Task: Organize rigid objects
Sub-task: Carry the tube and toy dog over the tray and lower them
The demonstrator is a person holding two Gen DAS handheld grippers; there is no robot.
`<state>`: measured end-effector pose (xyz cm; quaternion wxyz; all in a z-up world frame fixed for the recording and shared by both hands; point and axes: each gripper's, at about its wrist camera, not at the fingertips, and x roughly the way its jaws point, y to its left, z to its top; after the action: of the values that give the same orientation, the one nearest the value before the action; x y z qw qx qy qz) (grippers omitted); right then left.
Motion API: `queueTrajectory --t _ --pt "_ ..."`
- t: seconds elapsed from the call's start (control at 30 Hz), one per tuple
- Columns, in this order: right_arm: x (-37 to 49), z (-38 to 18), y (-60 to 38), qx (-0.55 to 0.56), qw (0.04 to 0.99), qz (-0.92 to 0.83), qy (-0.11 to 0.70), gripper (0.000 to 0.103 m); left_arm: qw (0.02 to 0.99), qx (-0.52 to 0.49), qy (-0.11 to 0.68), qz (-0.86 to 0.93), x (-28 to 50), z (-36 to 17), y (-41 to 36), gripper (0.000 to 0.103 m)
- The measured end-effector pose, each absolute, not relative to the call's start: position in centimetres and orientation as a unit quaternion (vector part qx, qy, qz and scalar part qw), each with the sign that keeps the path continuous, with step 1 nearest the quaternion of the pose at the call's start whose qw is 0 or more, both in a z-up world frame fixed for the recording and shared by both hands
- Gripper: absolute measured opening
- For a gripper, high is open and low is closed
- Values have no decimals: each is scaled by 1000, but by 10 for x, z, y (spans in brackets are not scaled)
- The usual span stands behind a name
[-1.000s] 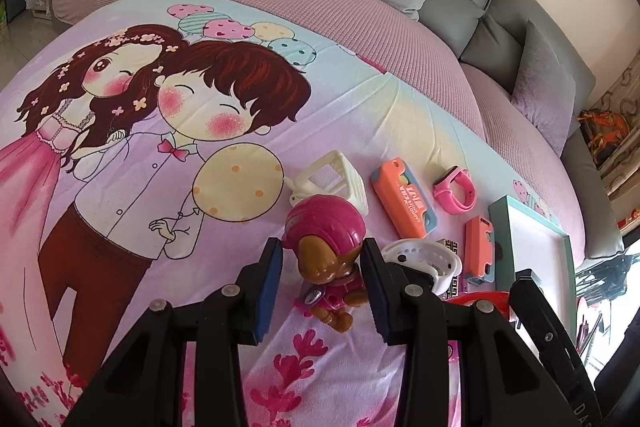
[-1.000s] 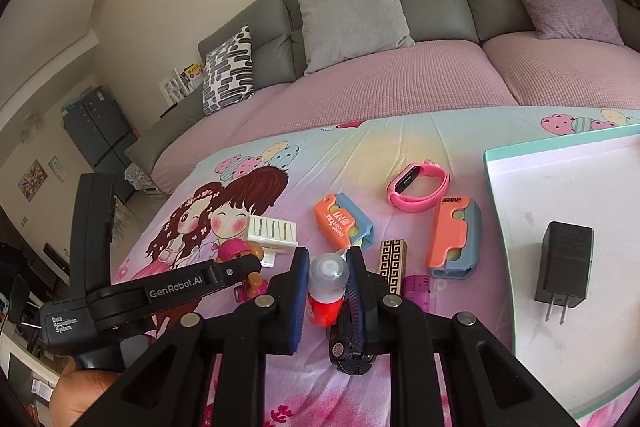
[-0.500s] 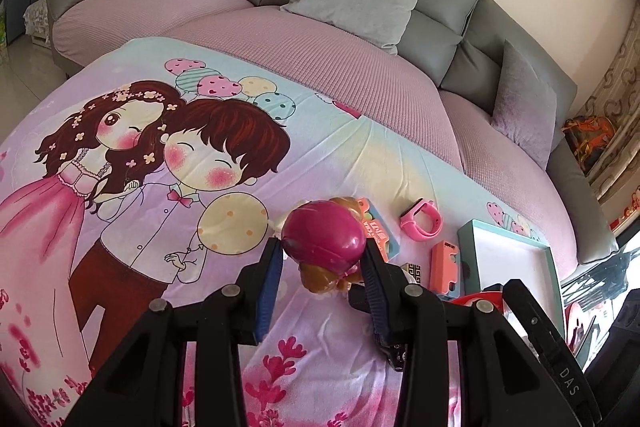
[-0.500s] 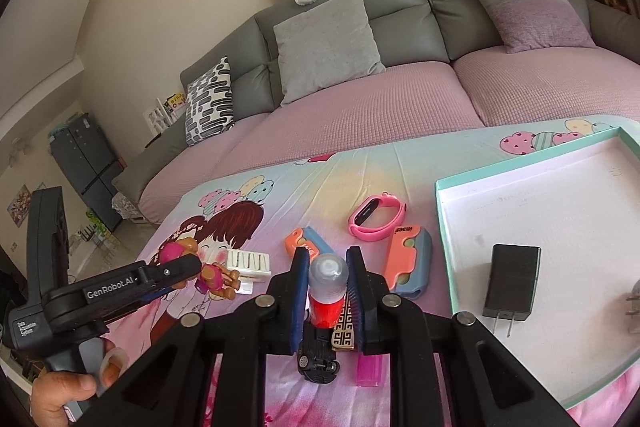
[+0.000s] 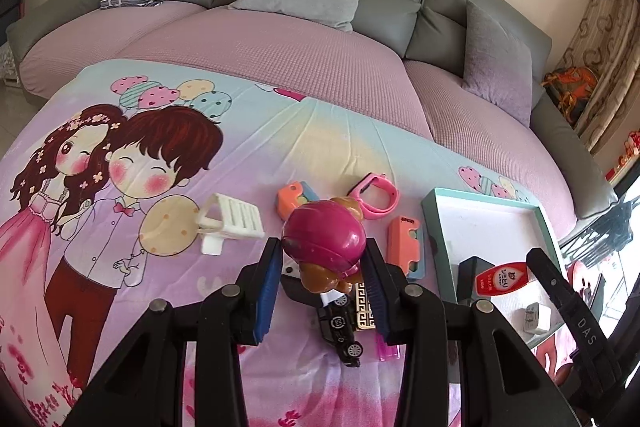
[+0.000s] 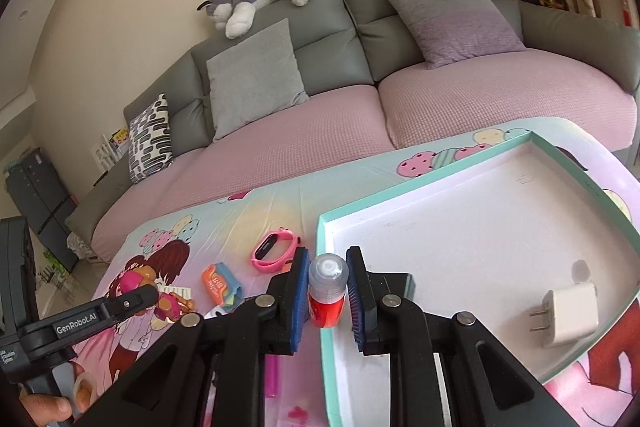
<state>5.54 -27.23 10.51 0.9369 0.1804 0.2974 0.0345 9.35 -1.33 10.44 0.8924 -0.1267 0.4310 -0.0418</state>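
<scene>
The cloth (image 5: 304,147) with the cartoon boy and girl covers the counter. The tray (image 5: 434,227) with the green rim lies on it at the right, and everything here is told from that tray.

Far left of the tray lies a white plastic holder (image 5: 234,219). Nearer the tray lies an orange and blue case (image 5: 292,197). Next comes the left tool (image 5: 322,263). Its two blue pads are clamped on a toy puppy (image 5: 324,237) with a pink helmet, held up above the cloth, left of the tray. Under the puppy a black toy car (image 5: 340,331) and a small gold-patterned box (image 5: 365,309) lie on the cloth. A pink wristband (image 5: 376,197) lies behind the puppy, a bit nearer the tray. Just beside the tray's left rim lies an orange holder (image 5: 404,243).

In the right wrist view, the right tool (image 6: 328,291) is clamped on a small red bottle (image 6: 327,291) with a clear cap. The bottle is right at the tray's left rim (image 6: 326,355), at the near corner. Inside the tray, at the right, lies a white plug (image 6: 568,315). In the left wrist view a black plug (image 5: 470,273) also shows in the tray, partly hidden.

Far left of the tray, at the picture's bottom corner, a hand (image 6: 44,407) holds the left tool's handle.
</scene>
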Motion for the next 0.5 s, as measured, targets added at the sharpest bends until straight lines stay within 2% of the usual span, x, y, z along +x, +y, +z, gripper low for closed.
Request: queueTrajectory --t 0.5 --pt "36 108 -354 192 932 -128 281 20 891 -1 430 -145 117 127 -143 42"
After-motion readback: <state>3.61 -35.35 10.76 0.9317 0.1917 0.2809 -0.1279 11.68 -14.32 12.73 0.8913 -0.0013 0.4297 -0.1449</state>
